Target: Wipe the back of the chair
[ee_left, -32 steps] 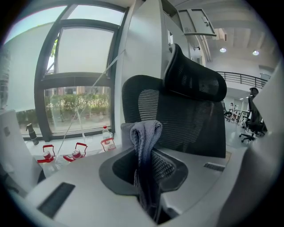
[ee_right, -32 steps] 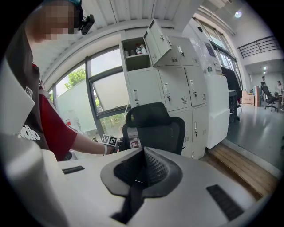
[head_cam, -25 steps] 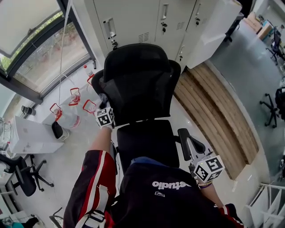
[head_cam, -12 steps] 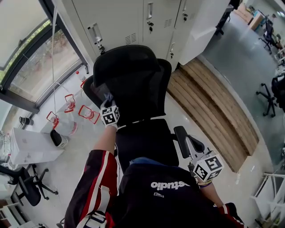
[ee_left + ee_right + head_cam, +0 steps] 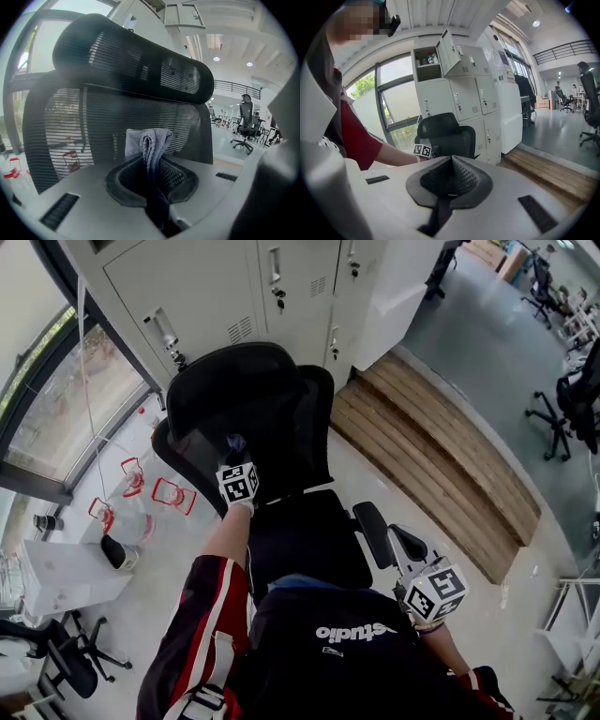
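left claw (image 5: 152, 161): clenched on grey cloth (image 5: 149, 140) | cloth: at front mesh of chair back (image 5: 281, 427), below chair headrest (image 5: 131, 61) | right claw (image 5: 450, 185): clenched, nothing in it, beside chair armrest (image 5: 370, 532), well apart from chair back

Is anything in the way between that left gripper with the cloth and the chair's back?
Nothing visible does. The left gripper is shut on a grey cloth, and the cloth sits right in front of the chair back with no object between them. Whether it actually touches the mesh is unclear.
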Motion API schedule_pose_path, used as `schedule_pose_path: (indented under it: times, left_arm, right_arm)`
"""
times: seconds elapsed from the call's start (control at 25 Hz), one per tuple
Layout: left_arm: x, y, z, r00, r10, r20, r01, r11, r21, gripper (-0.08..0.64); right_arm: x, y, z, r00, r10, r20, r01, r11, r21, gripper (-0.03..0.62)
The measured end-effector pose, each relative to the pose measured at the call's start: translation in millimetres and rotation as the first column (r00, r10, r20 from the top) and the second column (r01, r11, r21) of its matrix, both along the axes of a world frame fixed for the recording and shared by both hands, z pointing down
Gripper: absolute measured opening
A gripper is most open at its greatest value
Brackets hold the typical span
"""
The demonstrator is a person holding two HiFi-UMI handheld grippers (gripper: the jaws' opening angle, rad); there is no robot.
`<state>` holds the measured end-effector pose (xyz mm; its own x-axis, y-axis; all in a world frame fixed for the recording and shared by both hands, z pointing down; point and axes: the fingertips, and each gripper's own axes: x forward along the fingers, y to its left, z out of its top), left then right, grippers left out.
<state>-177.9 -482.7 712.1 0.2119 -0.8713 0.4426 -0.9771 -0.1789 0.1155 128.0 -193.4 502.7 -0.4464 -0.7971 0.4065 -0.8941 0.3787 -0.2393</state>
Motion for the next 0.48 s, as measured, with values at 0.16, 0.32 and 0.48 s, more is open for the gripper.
schedule_pose_path:
  times: [0.16, 0.32, 0.48]
  left_arm:
    - [27.0, -8.0, 1.1, 0.999, 0.038, -0.009, -0.038, 0.999, -0.001, 0.061]
    - [55.8, -17.6, 1.1, 0.996, 0.086, -0.02, -0.086, 0.996, -0.003, 0.061]
    - [84.0, -23.7, 1.3, 0.988, 0.155, -0.01, -0.155, 0.988, -0.008, 0.061]
  right_arm:
    - [8.8, 2.6, 5.0, 1.0, 0.024, -0.004, -0.024, 1.0, -0.007, 0.015]
    - [15.1, 0.7, 5.2, 0.999, 0.054, -0.004, -0.054, 0.998, -0.016, 0.015]
    - [16.3, 0.2, 3.4, 0.998, 0.069, -0.006, -0.069, 0.998, -0.014, 0.015]
